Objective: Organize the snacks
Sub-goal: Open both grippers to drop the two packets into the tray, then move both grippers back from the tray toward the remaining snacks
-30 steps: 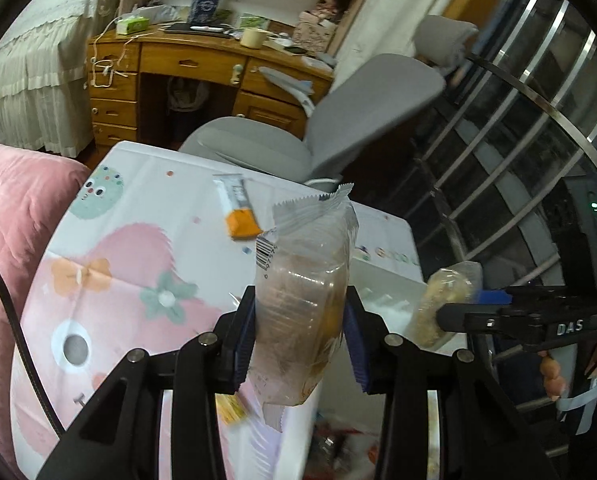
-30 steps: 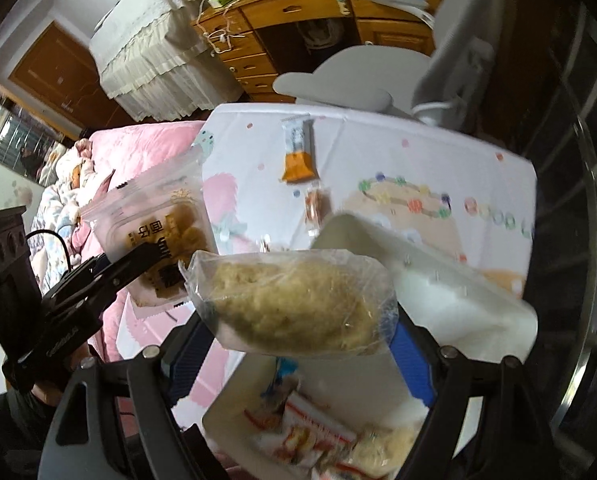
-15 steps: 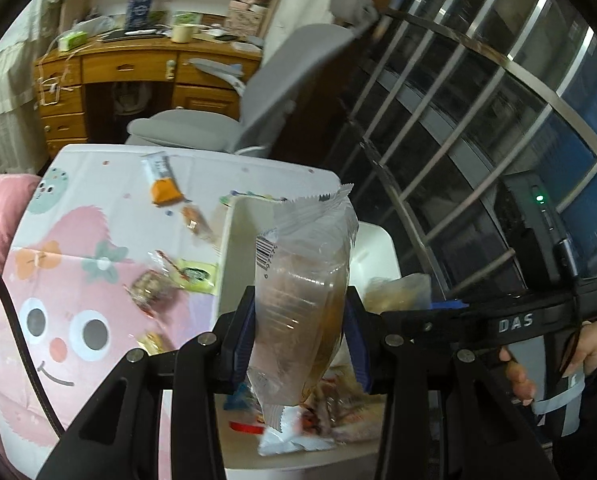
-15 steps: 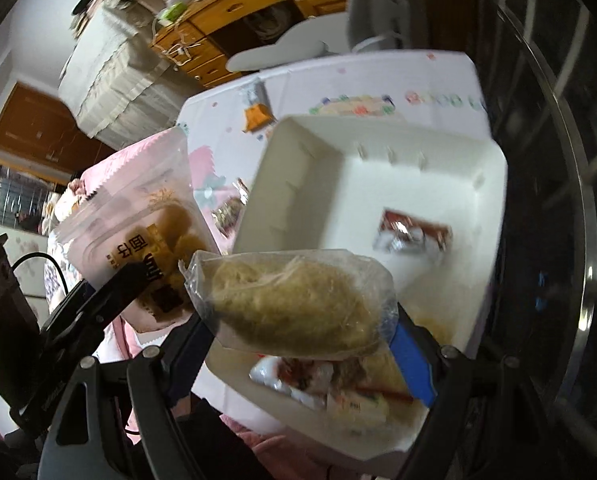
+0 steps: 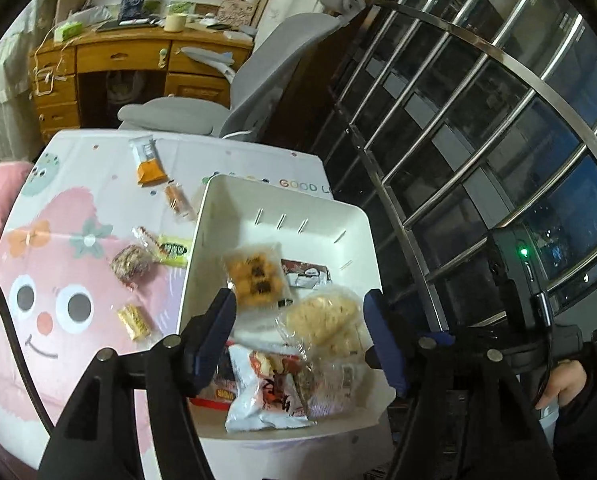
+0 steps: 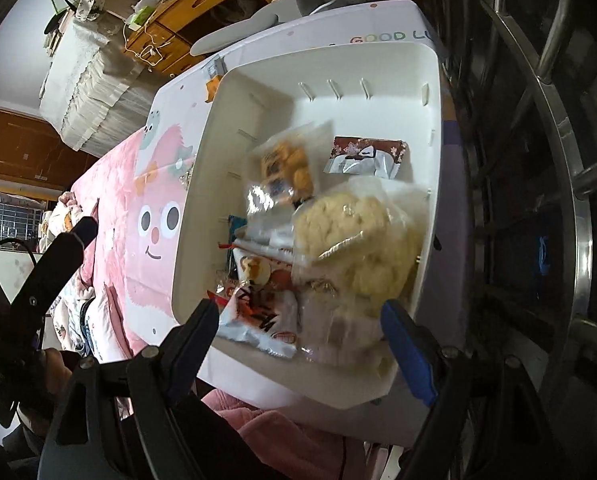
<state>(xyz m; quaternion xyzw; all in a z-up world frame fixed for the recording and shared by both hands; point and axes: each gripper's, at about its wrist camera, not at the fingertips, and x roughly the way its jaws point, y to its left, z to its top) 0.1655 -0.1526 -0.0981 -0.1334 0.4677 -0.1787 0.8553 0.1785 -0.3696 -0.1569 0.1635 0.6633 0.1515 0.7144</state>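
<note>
Left wrist view: left tongs [image 5: 298, 316] opening, nothing gripped; orange snack pkt [image 5: 256, 276] lies loose in white bin [image 5: 202, 240] on counter [image 5: 78, 208]. Right tongs [image 6: 302, 328] spread wide, pale puffed-snack bag [image 6: 354, 240] released into bin.

Snack packets [image 5: 254, 280] in white bin [image 5: 282, 200]

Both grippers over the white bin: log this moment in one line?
left gripper: jaws opening, empty | right gripper: open, empty | orange snack pack, pale puffed snack bag: in white bin
</note>
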